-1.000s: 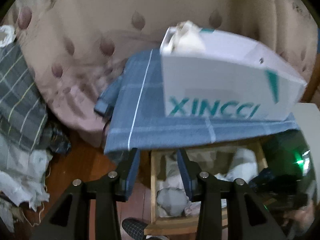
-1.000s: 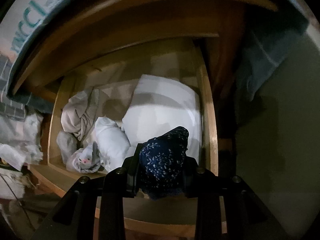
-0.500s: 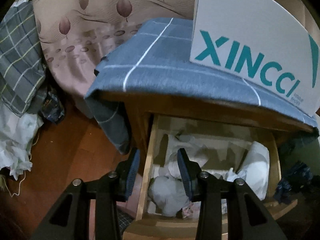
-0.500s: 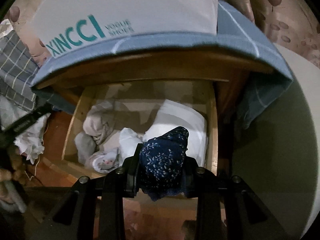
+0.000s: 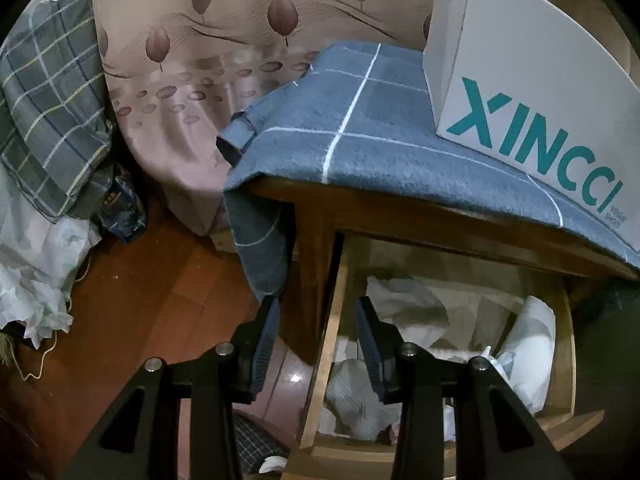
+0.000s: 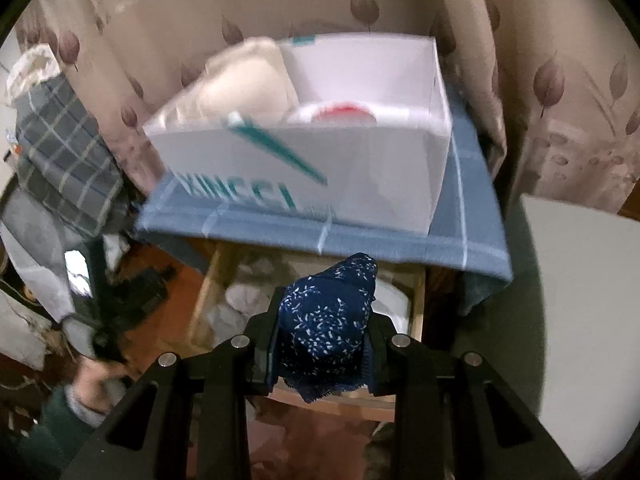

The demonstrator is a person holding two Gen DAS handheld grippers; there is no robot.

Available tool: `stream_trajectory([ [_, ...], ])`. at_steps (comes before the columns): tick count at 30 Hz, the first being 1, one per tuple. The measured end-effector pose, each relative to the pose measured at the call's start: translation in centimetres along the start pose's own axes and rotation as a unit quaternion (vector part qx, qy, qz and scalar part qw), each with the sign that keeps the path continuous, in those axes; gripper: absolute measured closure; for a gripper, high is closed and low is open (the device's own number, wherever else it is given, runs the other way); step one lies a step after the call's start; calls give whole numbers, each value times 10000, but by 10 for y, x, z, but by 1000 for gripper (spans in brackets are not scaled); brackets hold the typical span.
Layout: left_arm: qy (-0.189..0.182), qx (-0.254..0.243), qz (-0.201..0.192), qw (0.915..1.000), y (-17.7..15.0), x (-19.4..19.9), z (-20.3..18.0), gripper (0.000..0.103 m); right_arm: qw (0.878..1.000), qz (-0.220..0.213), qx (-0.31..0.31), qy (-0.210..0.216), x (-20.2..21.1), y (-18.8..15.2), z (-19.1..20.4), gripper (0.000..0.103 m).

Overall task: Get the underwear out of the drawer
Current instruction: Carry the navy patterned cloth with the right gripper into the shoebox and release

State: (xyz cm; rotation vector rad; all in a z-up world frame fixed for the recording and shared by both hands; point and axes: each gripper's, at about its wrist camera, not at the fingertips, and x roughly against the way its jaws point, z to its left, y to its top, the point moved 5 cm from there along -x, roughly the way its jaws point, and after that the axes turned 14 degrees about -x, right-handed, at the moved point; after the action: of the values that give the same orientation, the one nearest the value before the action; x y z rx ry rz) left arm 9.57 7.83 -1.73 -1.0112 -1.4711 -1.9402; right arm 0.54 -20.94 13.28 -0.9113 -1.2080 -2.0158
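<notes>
Left wrist view: leaf-patterned curtain (image 5: 208,60) behind a blanket-draped desk (image 5: 360,136); the open drawer (image 5: 332,320) below, left tongs (image 5: 316,336) parted, empty. Right wrist view: right tongs (image 6: 322,332) clamp the navy underwear (image 6: 328,316) above the drawer; lift clear, avoiding the desk's edge.

My left gripper (image 5: 316,344) is showing matte black arms with triangular cut-outs, round silver screws at the joints, and ribbed dark-blue pads on its fingers (image 5: 368,344). My right gripper (image 6: 320,344) is wearing the same black frame, silver screws and dark pads.
</notes>
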Motion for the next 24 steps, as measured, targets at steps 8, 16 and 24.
stream_trajectory([
  [8,-107,258,-19,9996,0,3,10,63,9973,-737,-39,-11,46,86,28,73],
  [16,-202,546,11,9983,-1,1,19,63,9954,-856,84,-412,13,141,44,73],
  [24,-227,572,43,9981,-2,0,21,63,9948,-253,-104,-984,-67,148,12,71],
])
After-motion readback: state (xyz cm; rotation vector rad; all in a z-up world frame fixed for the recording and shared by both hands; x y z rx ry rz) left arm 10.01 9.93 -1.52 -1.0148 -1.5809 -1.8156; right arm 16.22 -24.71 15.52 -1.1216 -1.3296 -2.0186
